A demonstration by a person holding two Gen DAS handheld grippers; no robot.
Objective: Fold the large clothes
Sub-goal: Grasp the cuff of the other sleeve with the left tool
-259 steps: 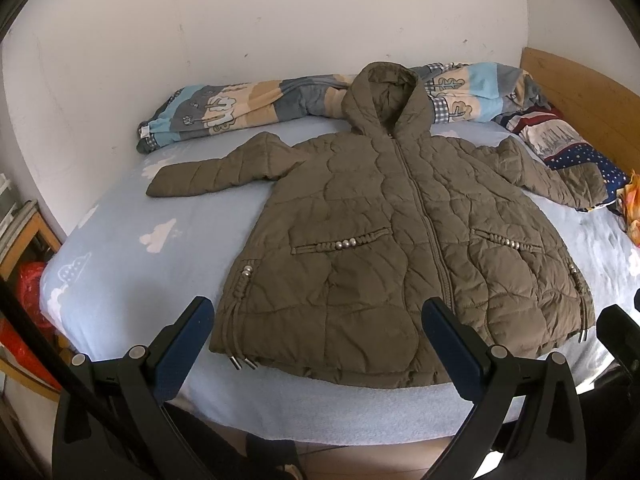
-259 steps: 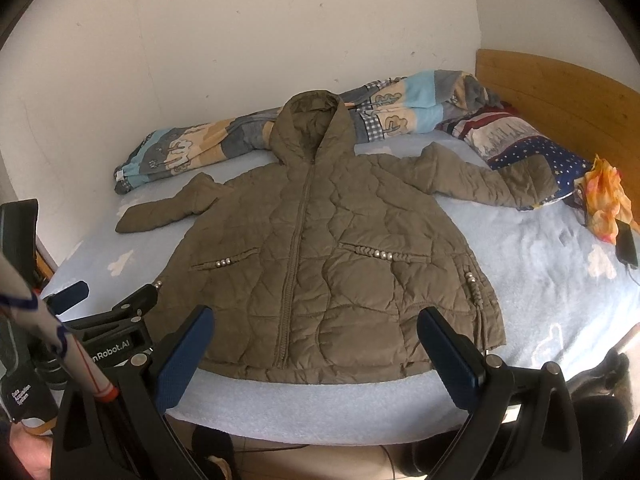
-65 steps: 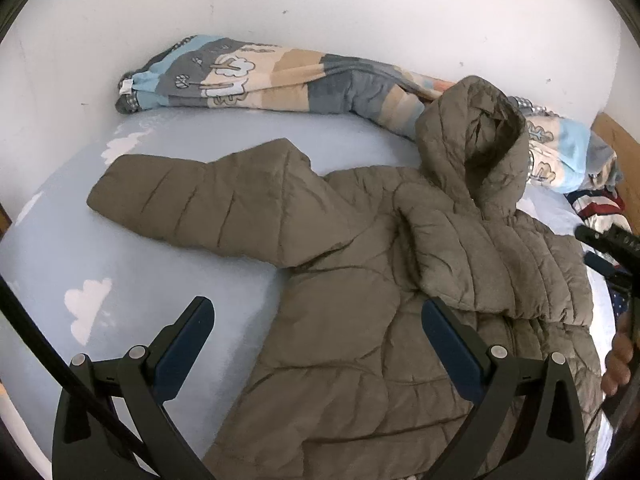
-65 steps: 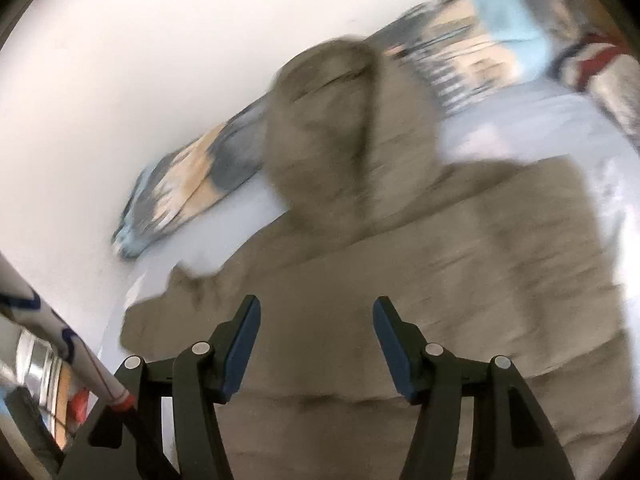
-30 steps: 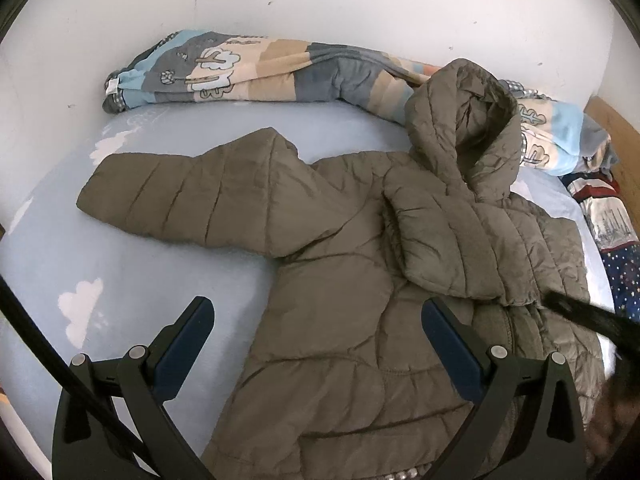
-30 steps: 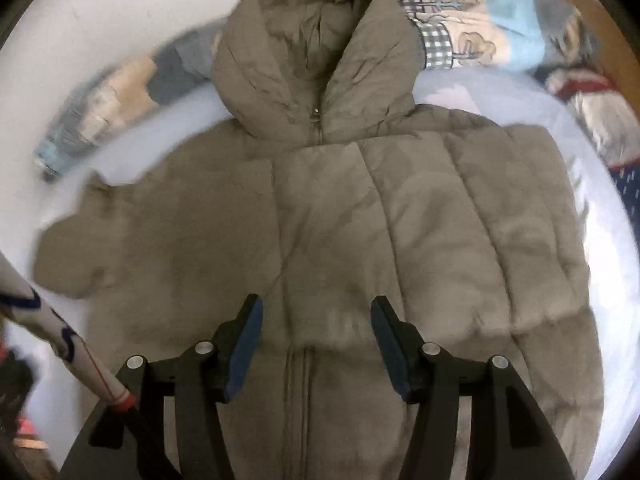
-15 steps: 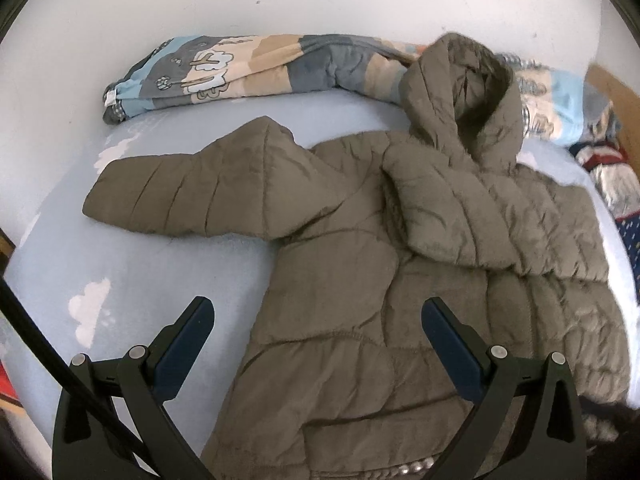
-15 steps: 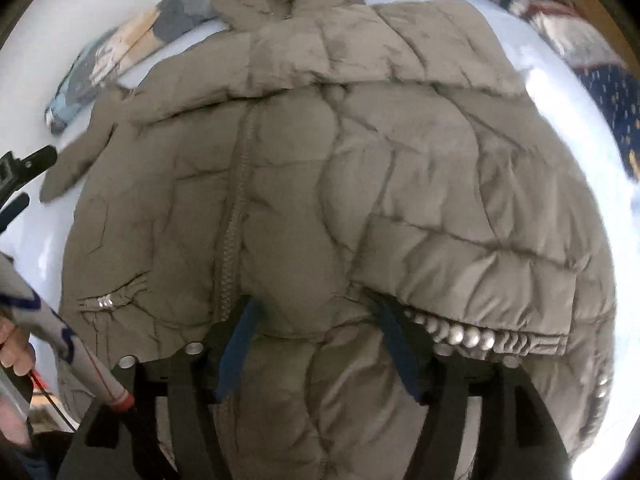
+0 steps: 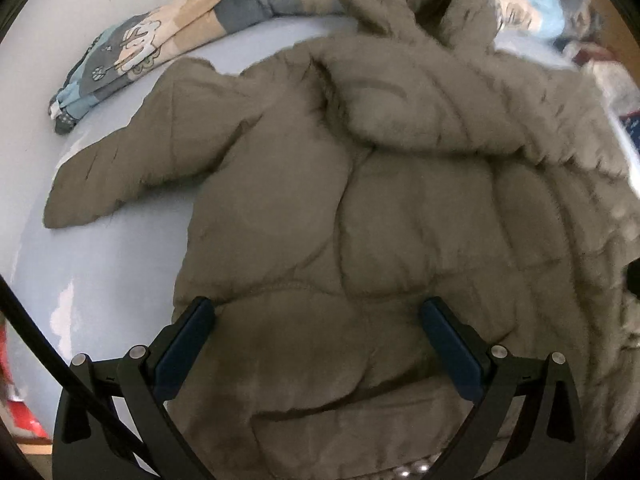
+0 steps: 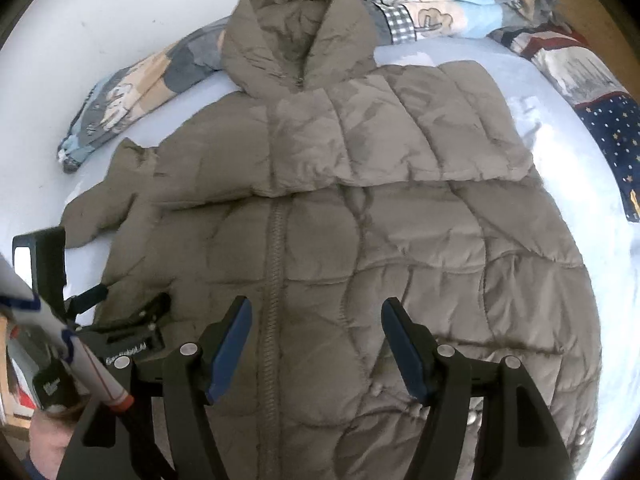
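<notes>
The bed is covered with a pale blue sheet, and a brown quilted hooded jacket lies flat on it, front side up, with the hood at 12 o'clock and one sleeve stretched out toward 9 o'clock. The other sleeve is folded across the chest. Behind the hood, a rolled patterned quilt lies along the wall, and at 2 o'clock there is a pillow with stars.

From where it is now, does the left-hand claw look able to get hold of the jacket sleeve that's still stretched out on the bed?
Probably yes. The left gripper hangs open above the jacket, and the outstretched sleeve lies flat on the bed sheet off to its side, with nothing on or over it.
</notes>
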